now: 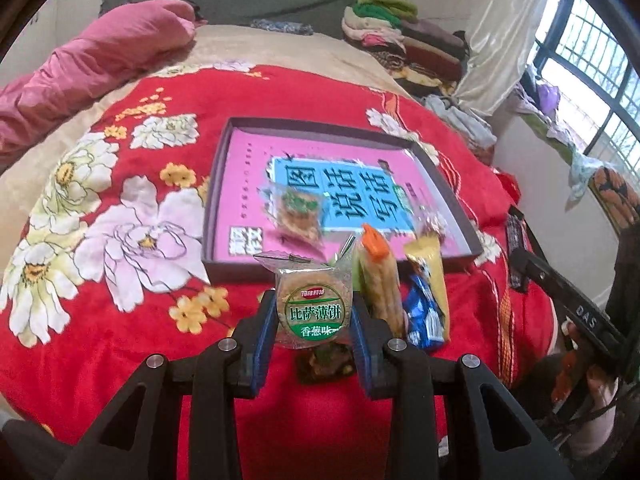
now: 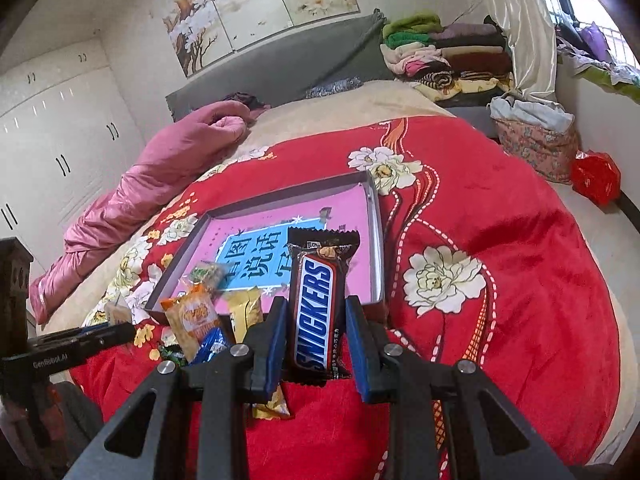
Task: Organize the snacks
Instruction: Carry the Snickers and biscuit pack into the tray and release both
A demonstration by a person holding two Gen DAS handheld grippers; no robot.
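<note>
A shallow box (image 1: 336, 124) with a pink and blue printed bottom lies on the red flowered blanket; it also shows in the right wrist view (image 2: 376, 240). One clear-wrapped snack (image 1: 300, 216) lies inside it. My left gripper (image 1: 314, 316) is shut on a round green-labelled biscuit pack (image 1: 316, 308), held just before the box's near edge. My right gripper (image 2: 316, 320) is shut on a Snickers bar (image 2: 318, 304), held upright near the box's near right corner. Loose snacks lie by the box: an orange-topped pack (image 1: 380, 280), a yellow pack (image 1: 430, 268), a blue pack (image 1: 424, 316).
The red blanket (image 2: 500, 320) covers a bed with a pink quilt (image 1: 80, 64) at the left and folded clothes (image 2: 448, 52) at the head. The other gripper's body (image 1: 568, 304) is at the right. A window (image 1: 592, 40) is at the right.
</note>
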